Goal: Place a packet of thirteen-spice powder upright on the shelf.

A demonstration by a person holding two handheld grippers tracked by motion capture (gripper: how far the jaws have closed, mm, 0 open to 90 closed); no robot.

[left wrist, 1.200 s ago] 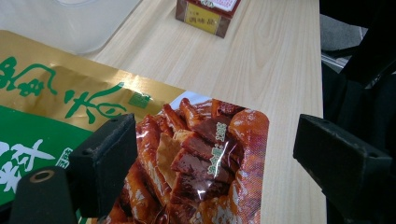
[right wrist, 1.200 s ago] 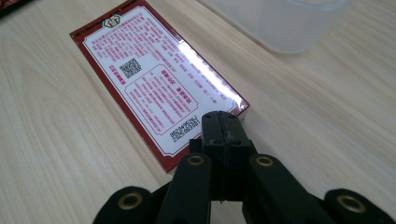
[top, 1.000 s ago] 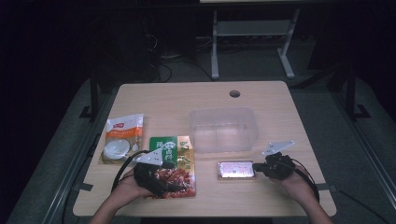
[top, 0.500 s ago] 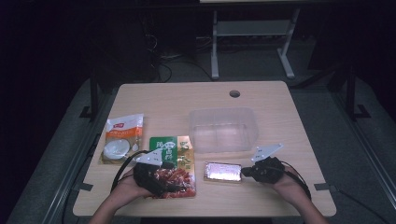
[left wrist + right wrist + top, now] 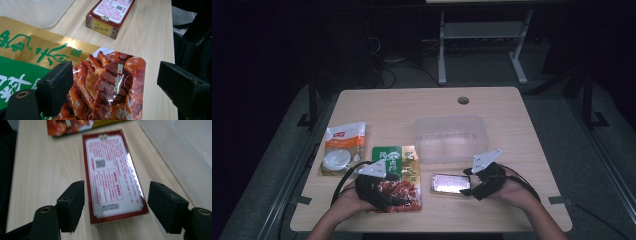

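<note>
A flat red-edged box (image 5: 448, 183) (image 5: 112, 172) with a white printed label lies on the table near the front. My right gripper (image 5: 473, 186) (image 5: 116, 206) is open, its jaws on either side of the box's near end without touching it. A green, gold and red snack pouch (image 5: 398, 175) (image 5: 82, 82) lies flat to the left of the box (image 5: 110, 15). My left gripper (image 5: 398, 200) (image 5: 115, 92) stands open over the pouch's red end, one jaw above the pouch and one beyond its edge.
A clear plastic tub (image 5: 451, 137) stands behind the box, in the middle of the table (image 5: 402, 110). An orange-and-white packet (image 5: 342, 147) lies at the left edge. A round cable hole (image 5: 463, 100) sits near the back edge.
My right gripper has moved left along the table's front and now straddles the box's end. The box has shifted slightly left. The left gripper has stayed over the pouch.
</note>
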